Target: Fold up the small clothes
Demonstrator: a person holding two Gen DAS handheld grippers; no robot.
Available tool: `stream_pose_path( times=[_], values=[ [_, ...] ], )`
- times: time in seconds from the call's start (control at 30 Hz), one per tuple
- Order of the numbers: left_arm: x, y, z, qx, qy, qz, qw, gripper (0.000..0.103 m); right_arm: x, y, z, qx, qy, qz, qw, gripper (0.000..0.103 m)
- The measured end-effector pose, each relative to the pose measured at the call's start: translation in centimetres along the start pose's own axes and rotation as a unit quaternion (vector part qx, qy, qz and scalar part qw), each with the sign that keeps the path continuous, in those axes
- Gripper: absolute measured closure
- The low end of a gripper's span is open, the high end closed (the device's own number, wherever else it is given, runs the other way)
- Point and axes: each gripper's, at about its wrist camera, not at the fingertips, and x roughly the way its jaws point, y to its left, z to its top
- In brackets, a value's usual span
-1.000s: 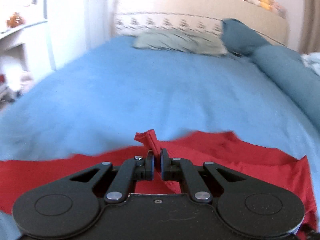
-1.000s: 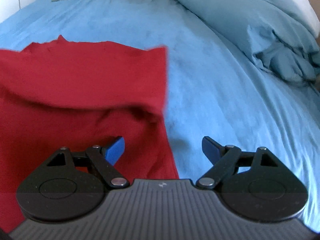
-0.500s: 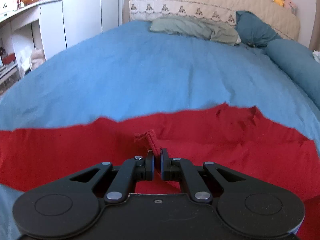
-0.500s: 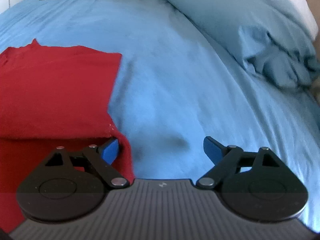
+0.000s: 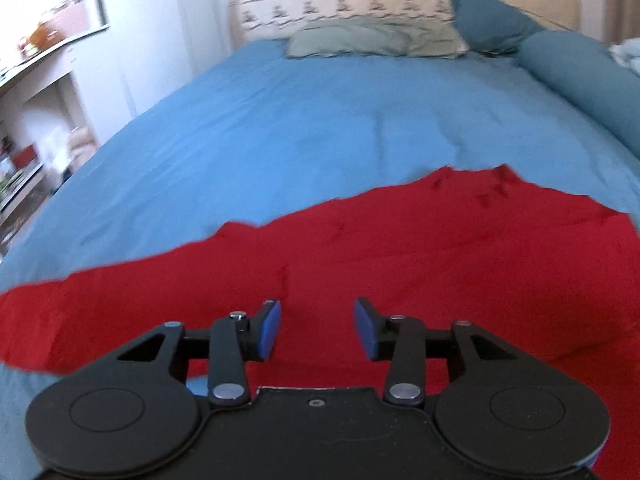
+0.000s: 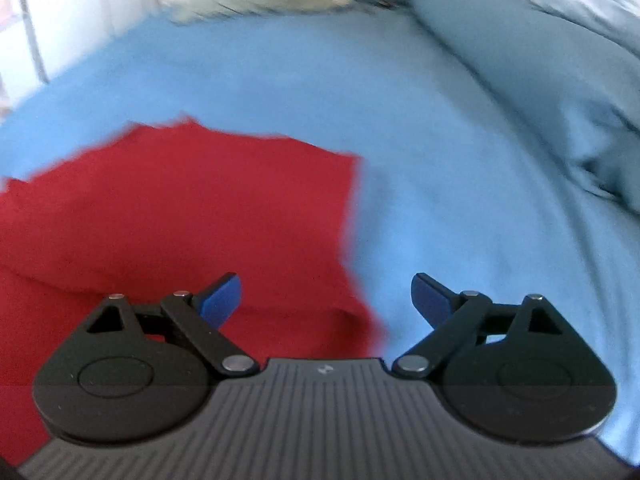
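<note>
A red garment (image 5: 400,256) lies spread on the blue bed cover (image 5: 320,128), folded over itself along the near side. My left gripper (image 5: 317,330) is open and empty just above the red cloth. In the right wrist view the same red garment (image 6: 180,208) fills the left half, its right edge running down the middle. My right gripper (image 6: 326,300) is open and empty over that right edge, its left finger above the red cloth and its right finger above the blue cover (image 6: 460,180).
A grey-green pillow (image 5: 372,42) and a dark teal pillow (image 5: 492,20) lie at the headboard. A rolled teal duvet (image 6: 540,92) runs along the bed's right side. White shelves and cupboards (image 5: 60,92) stand left of the bed.
My left gripper has opened and let go of the red cloth edge it was pinching; the cloth now lies flat. My right gripper stayed open and swung, so its view is blurred.
</note>
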Motion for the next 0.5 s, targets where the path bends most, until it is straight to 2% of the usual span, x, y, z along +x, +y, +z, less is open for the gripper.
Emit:
stream_pose_path(
  times=[0.1,0.2,0.27,0.33,0.4,0.5],
  values=[
    [1.4,-1.1,0.7,0.016,0.000,-0.022,0.9996,0.056,2.7,1.6,0.3,0.003,0.012,0.019,1.000,0.000],
    [2.9,-1.7,0.8,0.022,0.008,-0.035,0.9991,0.056,5.5,0.6,-0.8,0.018,0.057,-0.013,0.998,0.000],
    [3.8,-1.7,0.5,0.024,0.019,-0.039,0.9988,0.056,5.0,-0.7,-1.7,0.036,0.036,0.006,0.999,0.000],
    [4.5,-1.7,-0.1,0.028,0.037,-0.045,0.9979,0.056,4.6,-0.5,-1.2,0.019,0.048,0.005,0.999,0.000],
    [5.1,-1.7,-1.0,0.028,0.053,-0.047,0.9971,0.055,4.1,-0.1,0.1,0.006,0.030,0.013,0.999,0.000],
    [5.0,-1.4,-1.8,0.022,0.047,-0.051,0.9973,0.055,4.7,0.7,2.7,-0.002,0.001,0.039,0.999,0.000]
  ],
)
